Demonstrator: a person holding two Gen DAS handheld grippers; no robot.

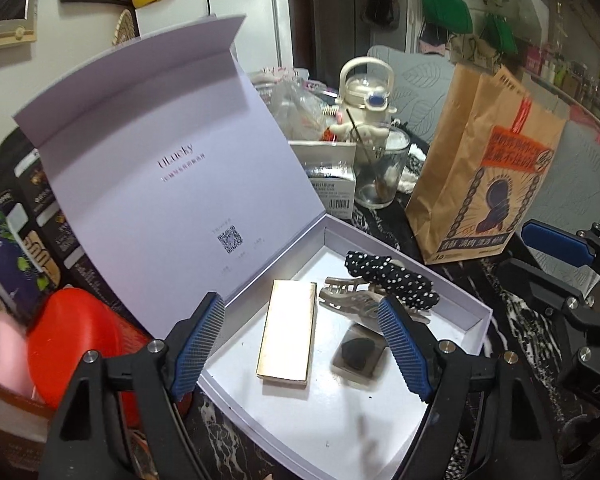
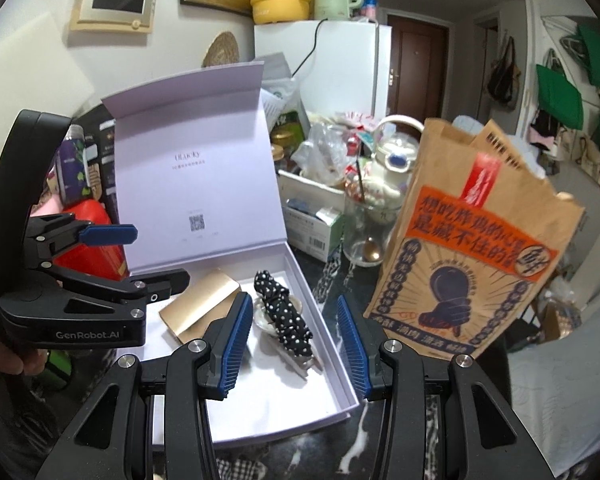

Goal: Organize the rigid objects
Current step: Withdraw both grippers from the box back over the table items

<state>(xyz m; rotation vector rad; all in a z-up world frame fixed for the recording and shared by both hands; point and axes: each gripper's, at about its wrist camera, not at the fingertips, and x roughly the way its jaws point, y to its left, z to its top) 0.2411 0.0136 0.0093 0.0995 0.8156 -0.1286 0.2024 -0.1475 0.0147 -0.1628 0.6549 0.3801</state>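
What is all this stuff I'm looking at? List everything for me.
box: one, white, lid up, on the dark marbled table
gold case: one, flat in the box, left part
hair claw: one, pale, in the box beside the gold case
polka-dot hair tie: one, black with white dots, on the hair claw
dark small piece: one, in the box, in front of the hair claw
paper bag: one, brown, upright, right of the box
glass: one, clear, behind the box
kettle: one, cream, behind the glass
red container: one, left of the box
left gripper: blue pads, open, over the box
right gripper: blue pads, open, holding nothing
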